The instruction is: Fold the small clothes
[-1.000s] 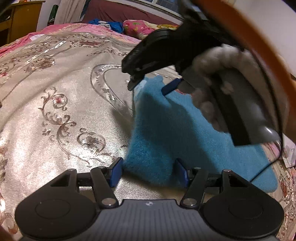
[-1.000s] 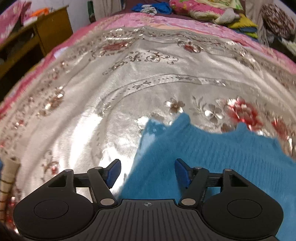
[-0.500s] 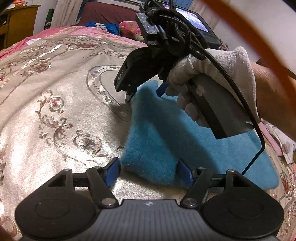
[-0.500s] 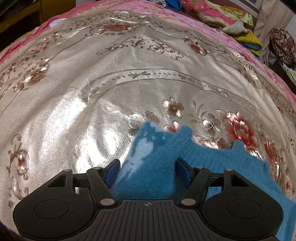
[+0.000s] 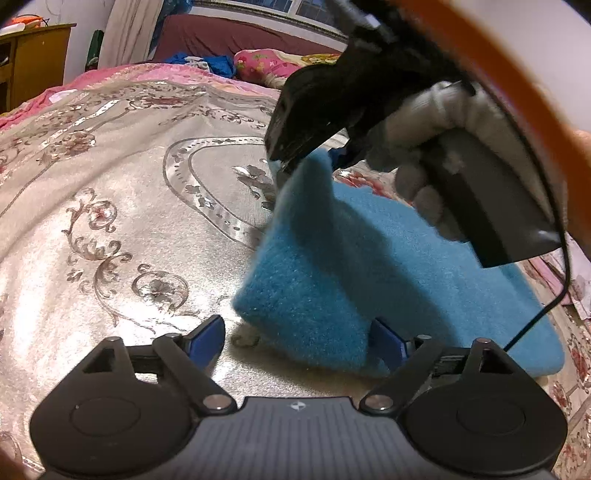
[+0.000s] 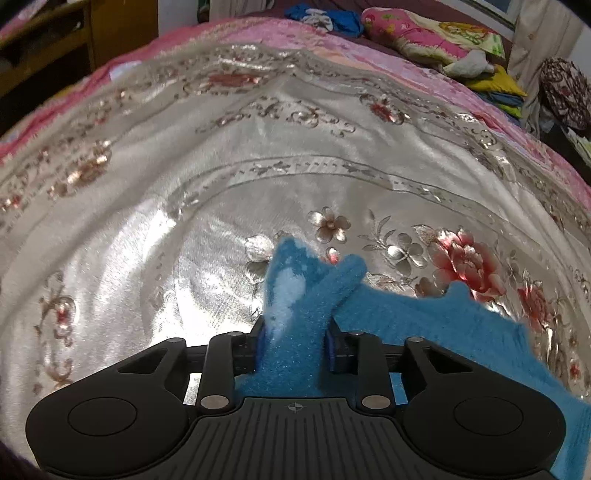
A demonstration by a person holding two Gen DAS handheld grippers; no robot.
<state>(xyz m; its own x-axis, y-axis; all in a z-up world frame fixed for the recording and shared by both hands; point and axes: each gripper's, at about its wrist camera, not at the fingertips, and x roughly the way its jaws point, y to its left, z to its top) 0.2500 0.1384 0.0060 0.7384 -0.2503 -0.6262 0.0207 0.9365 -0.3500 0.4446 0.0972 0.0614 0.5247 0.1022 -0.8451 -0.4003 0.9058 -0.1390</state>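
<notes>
One blue fleece garment (image 5: 369, 258) on floral bedspread (image 5: 110, 184), corner raised. Right gripper (image 6: 293, 345) jaws closing, pinching that corner (bunched). Left gripper (image 5: 295, 336) jaws opening, straddling near edge.

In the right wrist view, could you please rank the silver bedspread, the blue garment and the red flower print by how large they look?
Largest to smallest:
1. silver bedspread
2. blue garment, partly hidden and close to the camera
3. red flower print

Bed (image 6: 258, 177) covered by shiny floral spread; wooden cabinet (image 5: 33, 62) at left; curtain (image 5: 122, 33), window (image 5: 295, 7) behind.
</notes>
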